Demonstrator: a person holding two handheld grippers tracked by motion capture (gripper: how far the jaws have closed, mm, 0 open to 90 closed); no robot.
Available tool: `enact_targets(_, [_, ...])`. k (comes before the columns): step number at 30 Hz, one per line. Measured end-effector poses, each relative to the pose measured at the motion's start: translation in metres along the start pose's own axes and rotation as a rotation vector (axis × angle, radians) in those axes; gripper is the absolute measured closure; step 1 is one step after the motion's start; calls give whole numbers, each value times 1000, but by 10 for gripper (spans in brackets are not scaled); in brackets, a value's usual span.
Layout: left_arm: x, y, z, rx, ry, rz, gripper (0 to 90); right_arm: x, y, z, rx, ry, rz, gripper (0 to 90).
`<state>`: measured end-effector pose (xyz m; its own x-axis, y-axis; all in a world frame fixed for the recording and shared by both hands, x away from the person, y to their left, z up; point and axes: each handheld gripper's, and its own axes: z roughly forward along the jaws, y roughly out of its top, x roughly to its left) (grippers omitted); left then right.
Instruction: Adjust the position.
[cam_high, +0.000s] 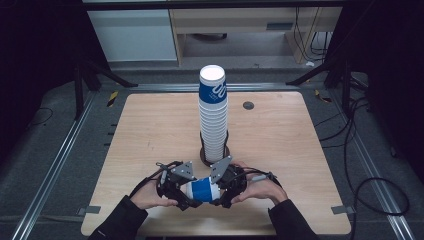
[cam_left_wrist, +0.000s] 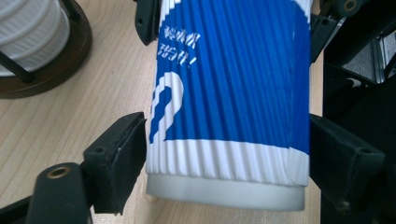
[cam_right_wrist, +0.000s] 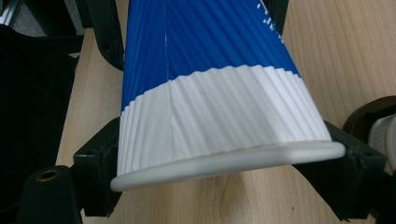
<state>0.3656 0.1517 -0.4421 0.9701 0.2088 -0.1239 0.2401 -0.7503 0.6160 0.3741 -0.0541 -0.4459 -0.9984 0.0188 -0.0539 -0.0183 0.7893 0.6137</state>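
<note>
A tall stack of cups (cam_high: 213, 115) stands in a dark holder (cam_high: 205, 156) on the table (cam_high: 150, 130).

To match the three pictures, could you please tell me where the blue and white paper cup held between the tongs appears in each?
High view: blue and white paper cup, bottom centre, lying sideways.
Left gripper view: centre, base end nearest.
Right gripper view: centre, rolled rim nearest.
Shared landmark: the cup stack's dark round base, top left in the left gripper view, right edge in the right gripper view.

A ribbed blue-and-white paper cup (cam_right_wrist: 210, 93), rim nearest, clamped between the right gripper (cam_right_wrist: 229, 172) jaws above a pale wooden tabletop (cam_right_wrist: 345, 60).
</note>
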Motion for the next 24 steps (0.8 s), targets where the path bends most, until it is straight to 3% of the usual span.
enact_targets(6, [-1,0,1,-3,-8,7,259,1,1,0,3,0,-7,161])
enact_targets(17, [0,-1,-1,-11,6,12,268,0,1,0,-3,-10,2,133])
enact_targets(24, [4,-4,-9,-39,23,-6,268,-6,-1,-12,-71,-41,38,86])
